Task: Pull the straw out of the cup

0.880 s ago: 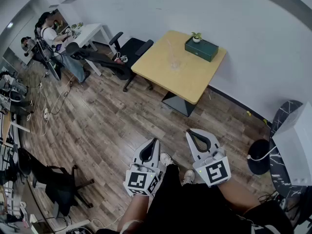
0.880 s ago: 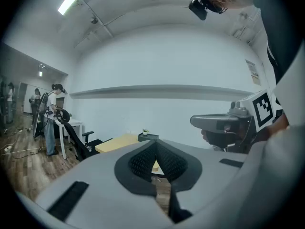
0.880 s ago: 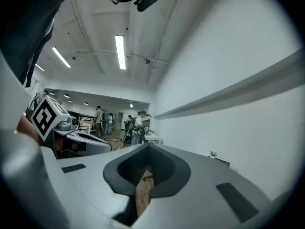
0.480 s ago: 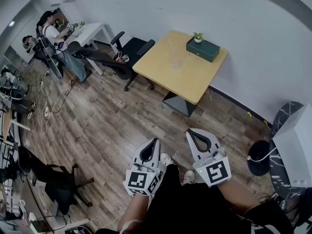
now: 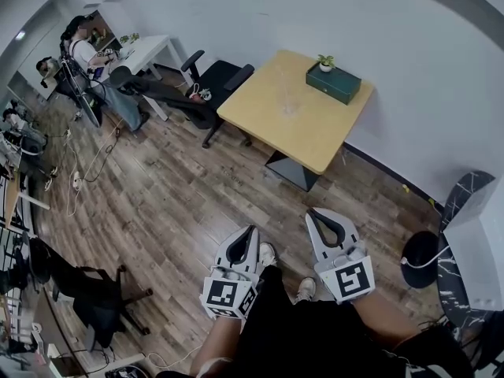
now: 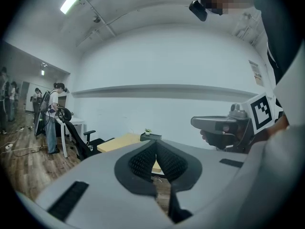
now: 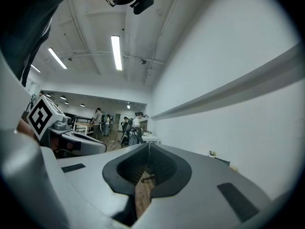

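Note:
A clear cup point(image 5: 289, 105) with a thin straw point(image 5: 284, 85) stands near the middle of the yellow table point(image 5: 315, 136), far across the wooden floor. Both are faint and small in the head view. My left gripper point(image 5: 253, 229) and right gripper point(image 5: 310, 212) are held low in front of the person's body, well short of the table. Each one is shut with nothing between its jaws. The left gripper view shows its tips point(image 6: 156, 142) touching, with the table point(image 6: 119, 143) beyond. In the right gripper view the tips point(image 7: 148, 146) meet too.
A green box point(image 5: 334, 83) with a small plant sits at the table's far corner. Black office chairs point(image 5: 216, 81) stand left of the table. People sit at a white desk point(image 5: 146, 52) at far left. A black round stand point(image 5: 421, 259) and a dark side table point(image 5: 465, 203) are at right.
The head view has drifted a little, so the table sits slightly further right and lower. Both grippers stay shut, close to the body.

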Demonstrator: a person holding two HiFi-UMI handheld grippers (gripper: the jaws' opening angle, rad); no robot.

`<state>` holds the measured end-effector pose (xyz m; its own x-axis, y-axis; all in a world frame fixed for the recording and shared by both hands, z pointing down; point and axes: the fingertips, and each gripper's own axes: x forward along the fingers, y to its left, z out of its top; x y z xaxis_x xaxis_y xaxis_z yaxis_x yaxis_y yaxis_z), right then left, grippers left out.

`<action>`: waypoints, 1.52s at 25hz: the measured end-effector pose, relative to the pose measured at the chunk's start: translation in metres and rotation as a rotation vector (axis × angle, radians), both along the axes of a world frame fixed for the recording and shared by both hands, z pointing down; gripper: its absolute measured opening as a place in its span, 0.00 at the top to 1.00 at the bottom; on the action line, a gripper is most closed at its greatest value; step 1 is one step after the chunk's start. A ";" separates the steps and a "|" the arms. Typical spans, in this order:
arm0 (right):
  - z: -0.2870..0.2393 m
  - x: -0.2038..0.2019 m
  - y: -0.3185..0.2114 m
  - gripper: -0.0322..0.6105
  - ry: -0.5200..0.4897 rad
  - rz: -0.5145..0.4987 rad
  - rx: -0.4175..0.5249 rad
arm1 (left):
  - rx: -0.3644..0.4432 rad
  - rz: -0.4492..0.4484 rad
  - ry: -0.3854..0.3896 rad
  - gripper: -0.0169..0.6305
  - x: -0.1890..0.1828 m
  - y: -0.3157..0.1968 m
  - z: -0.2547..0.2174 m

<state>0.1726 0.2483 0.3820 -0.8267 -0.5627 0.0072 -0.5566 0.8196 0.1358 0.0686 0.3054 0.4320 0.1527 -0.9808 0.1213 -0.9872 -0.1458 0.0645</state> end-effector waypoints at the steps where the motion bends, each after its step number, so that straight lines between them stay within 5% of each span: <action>1: 0.004 -0.003 -0.004 0.90 0.015 0.000 -0.005 | -0.002 -0.002 0.002 0.95 -0.004 -0.004 0.002; 7: 0.021 -0.035 -0.033 0.68 0.100 -0.030 -0.041 | -0.023 -0.004 0.010 0.95 -0.035 -0.034 0.011; 17: 0.021 -0.066 -0.111 0.35 0.045 0.086 -0.053 | -0.037 0.027 0.027 0.95 -0.089 -0.098 0.014; 38: 0.017 -0.176 -0.218 0.38 0.093 0.249 -0.063 | -0.010 0.172 0.062 0.95 -0.209 -0.208 0.011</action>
